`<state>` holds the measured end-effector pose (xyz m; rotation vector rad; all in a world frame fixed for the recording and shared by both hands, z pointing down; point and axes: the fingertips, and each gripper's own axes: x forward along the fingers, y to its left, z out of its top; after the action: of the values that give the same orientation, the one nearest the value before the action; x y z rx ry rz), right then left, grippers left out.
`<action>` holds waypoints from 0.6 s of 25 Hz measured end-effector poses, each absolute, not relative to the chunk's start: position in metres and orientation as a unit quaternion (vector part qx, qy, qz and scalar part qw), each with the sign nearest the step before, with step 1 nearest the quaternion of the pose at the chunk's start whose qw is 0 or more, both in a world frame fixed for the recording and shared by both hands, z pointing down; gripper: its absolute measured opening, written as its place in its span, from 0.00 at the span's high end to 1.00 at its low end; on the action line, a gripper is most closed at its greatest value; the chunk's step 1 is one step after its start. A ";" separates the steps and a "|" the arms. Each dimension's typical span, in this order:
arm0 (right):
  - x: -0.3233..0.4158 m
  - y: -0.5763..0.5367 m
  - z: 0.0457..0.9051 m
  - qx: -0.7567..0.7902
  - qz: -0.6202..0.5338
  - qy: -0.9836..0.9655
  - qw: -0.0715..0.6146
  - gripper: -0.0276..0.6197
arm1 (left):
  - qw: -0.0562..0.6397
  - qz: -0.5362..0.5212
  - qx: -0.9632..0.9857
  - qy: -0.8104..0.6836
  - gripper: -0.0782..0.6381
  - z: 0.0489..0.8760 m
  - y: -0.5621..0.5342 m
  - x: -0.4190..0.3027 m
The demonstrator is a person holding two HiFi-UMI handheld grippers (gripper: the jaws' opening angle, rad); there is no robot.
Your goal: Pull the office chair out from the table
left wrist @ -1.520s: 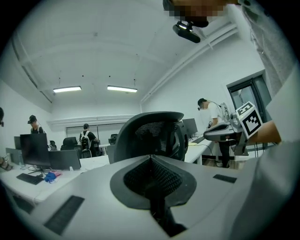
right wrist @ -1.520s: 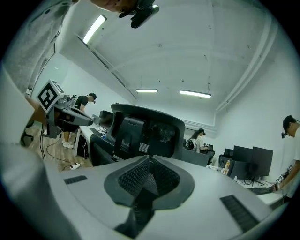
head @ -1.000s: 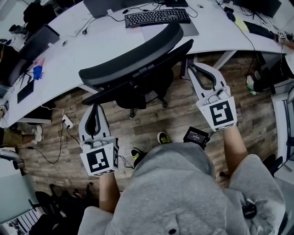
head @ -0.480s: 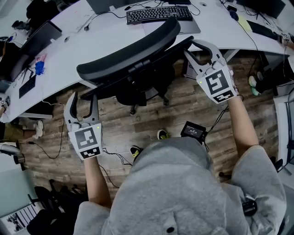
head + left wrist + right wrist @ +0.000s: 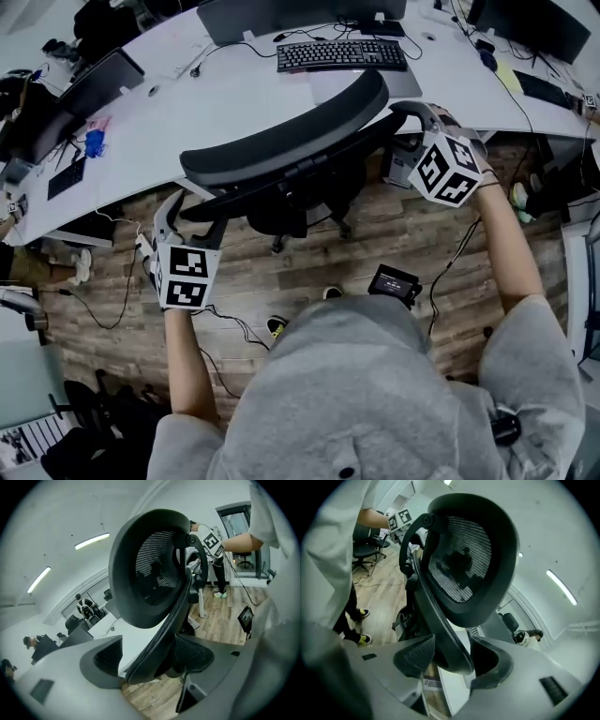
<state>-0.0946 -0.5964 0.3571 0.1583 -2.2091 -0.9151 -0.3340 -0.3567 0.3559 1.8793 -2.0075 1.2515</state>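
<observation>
- Nearest the camera: person in grey hooded top [image 5: 375,394], bare forearms spread, a claw in each hand.
- Back from the right claw, toward the person: small black device w/ screen [image 5: 394,281] on the wood-plank floor [image 5: 375,244], cable trailing from it.
- Left claw [image 5: 192,217]: jaws wide apart, having just been opening. The left side rim of the black mesh-backed office chair [image 5: 281,150] stands btwn them and is not clamped.
- Right claw [image 5: 412,117]: jaws also spread, having just been opening. The chair's right side rim runs btwn them, w/ a clear gap to one pad.
- Both claws angle downward at the backrest's two ends, marker cubes turned back toward the person.
- Btwn the two claws: the curved backrest spans the whole gap, slanting across the head view. Seat & wheeled base sit below and just beyond it, on the floor.
- Seen from the left claw, the right claw shows past the backrest's far edge; seen from the right claw, the left one does.
- Just beyond both claws: white curved table [image 5: 234,94]. The chair stands close up to its near edge, and the backrest top overlaps the tabletop in the head view.
- Farther beyond the right claw, on the table: black keyboard [image 5: 342,54].
- Farthest, at the table's back edge: dark monitor [image 5: 281,14], cables nearby.
</observation>
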 end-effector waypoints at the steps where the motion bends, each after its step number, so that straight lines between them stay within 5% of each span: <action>1: -0.093 -0.597 0.361 0.046 -0.365 -0.849 0.379 0.61 | 0.065 0.418 0.623 -0.657 0.43 0.358 -0.355 -0.333; 15: -0.127 -0.623 0.414 -0.039 -0.428 -0.755 0.495 0.60 | 0.050 0.507 0.611 -0.605 0.43 0.401 -0.385 -0.346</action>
<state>-0.1267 -0.6226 0.4137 -0.0951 -1.8297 -1.0378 -0.3456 -0.3854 0.4013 1.8603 -1.8435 1.5450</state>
